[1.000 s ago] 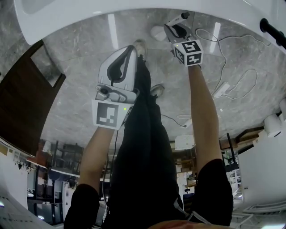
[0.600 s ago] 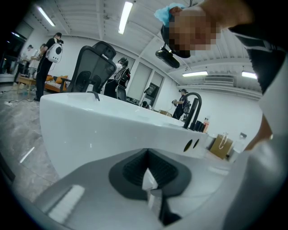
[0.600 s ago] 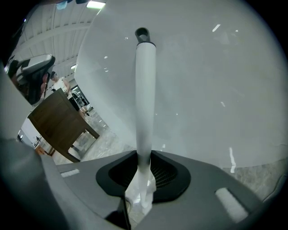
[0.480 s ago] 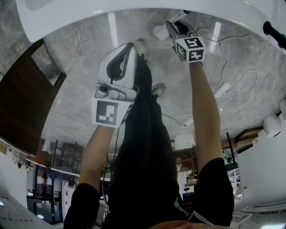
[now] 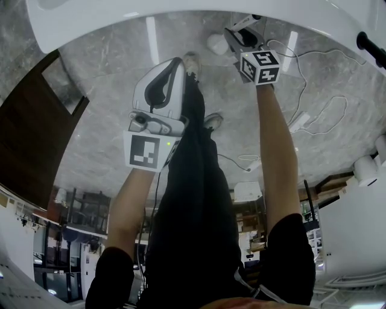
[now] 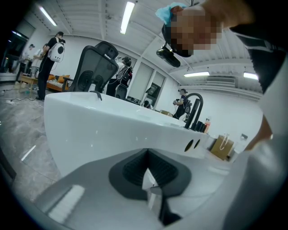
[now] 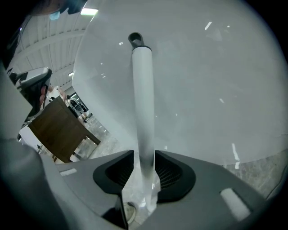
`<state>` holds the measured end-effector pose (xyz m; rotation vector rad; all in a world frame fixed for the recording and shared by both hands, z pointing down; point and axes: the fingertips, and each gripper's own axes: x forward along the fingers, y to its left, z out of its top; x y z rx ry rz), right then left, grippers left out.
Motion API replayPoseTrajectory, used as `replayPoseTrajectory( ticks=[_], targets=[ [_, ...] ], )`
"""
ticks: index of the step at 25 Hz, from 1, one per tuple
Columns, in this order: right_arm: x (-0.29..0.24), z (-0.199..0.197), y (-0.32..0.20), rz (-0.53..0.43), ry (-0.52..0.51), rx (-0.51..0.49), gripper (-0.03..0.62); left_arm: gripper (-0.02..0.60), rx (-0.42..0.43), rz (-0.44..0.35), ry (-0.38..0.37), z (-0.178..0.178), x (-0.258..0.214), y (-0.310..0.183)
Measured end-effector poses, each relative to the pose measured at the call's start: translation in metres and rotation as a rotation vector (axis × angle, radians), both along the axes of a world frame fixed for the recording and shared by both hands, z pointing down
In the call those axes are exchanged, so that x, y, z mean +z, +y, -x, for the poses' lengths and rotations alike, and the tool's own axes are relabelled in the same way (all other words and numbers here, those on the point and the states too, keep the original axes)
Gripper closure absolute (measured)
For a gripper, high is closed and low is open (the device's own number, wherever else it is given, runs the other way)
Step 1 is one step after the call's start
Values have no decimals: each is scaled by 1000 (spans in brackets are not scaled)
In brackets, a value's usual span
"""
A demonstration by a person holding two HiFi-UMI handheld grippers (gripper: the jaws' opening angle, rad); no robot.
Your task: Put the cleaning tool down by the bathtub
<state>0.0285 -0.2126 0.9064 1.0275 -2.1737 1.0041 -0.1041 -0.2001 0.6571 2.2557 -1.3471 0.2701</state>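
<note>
First, the head view looks down past the person's black trousers (image 5: 193,199) to a grey marble floor (image 5: 108,84). The white bathtub (image 5: 181,15) curves across the top edge. The right gripper (image 5: 241,37) is stretched out close to the tub wall, and the white handle of the cleaning tool (image 5: 244,23) shows just past its tip. The left gripper (image 5: 172,75) hangs nearer the person, well apart from the tool. A brown wooden panel (image 5: 30,133) stands at the left, and loose cables (image 5: 313,114) lie on the floor at the right.

Next, the left gripper view shows the left gripper (image 6: 147,173) with its jaws closed together and nothing between them. It faces the bathtub's outer wall (image 6: 103,130), with a black faucet (image 6: 194,110) beyond the rim.

Last, in the right gripper view the jaws of the right gripper (image 7: 144,168) have just been opening. The tool's handle (image 7: 143,90) stands between them, loose rather than pinched. It runs up in front of the tub wall (image 7: 202,90) and ends in a black loop (image 7: 135,39). Whether the handle touches the tub cannot be told.
</note>
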Motion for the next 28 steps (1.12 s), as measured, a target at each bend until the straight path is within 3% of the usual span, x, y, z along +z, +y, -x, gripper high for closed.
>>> replayPoseTrajectory(
  ticks=[17,28],
  targets=[
    [-25,-11,3,-40,14,20,405,572,-13,-41,13,-4,-23,-3],
    [-110,-31,44,-67,51,60,405,573,-2,-96,35,-17,-100,7]
  ],
)
